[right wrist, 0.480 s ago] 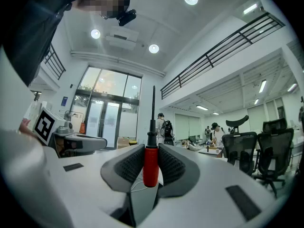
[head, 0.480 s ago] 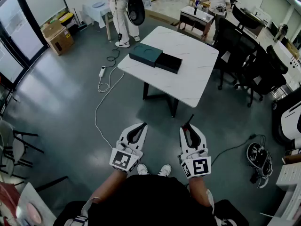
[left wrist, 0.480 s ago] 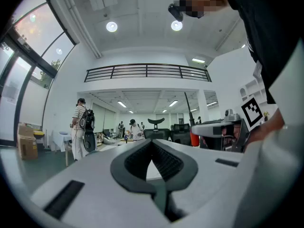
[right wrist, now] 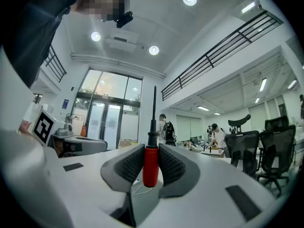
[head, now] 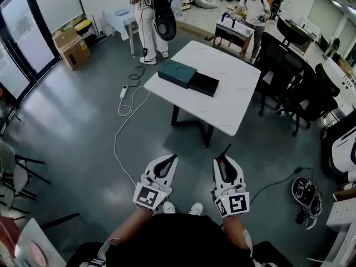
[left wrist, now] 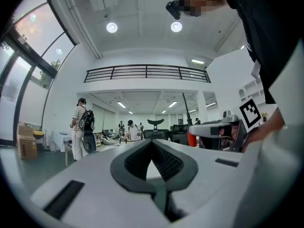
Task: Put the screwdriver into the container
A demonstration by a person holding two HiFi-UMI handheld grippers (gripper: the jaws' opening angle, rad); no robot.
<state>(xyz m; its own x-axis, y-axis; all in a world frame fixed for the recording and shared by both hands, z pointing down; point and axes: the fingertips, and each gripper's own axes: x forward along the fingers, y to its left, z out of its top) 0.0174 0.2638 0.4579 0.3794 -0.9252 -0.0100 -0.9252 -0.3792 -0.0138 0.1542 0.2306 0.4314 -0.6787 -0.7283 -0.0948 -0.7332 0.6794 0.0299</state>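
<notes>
My right gripper [head: 223, 161] is shut on the red handle of a screwdriver [head: 225, 153], whose black shaft points ahead toward the table. In the right gripper view the handle [right wrist: 150, 167] stands upright, clamped between the ribbed pads [right wrist: 128, 164], and the shaft rises past the jaw tips. My left gripper [head: 167, 161] is level beside it, shut with nothing in it; its tips meet [left wrist: 152, 142]. Ahead of both grippers, a white marble table [head: 233, 107] carries an open black container [head: 202, 84] with a dark teal lid [head: 177, 73] lying beside it.
A white cable and power strip [head: 123, 93] trail on the grey floor left of the table. Black office chairs [head: 289, 77] crowd its right side. A person with a backpack [head: 153, 10] stands beyond it. A cardboard box [head: 71, 46] sits far left, and coiled gear [head: 306, 196] lies at lower right.
The whole view has shifted slightly, and the table now sits a little lower and nearer in the head view. Both grippers keep their pose, and the screwdriver stays clamped.
</notes>
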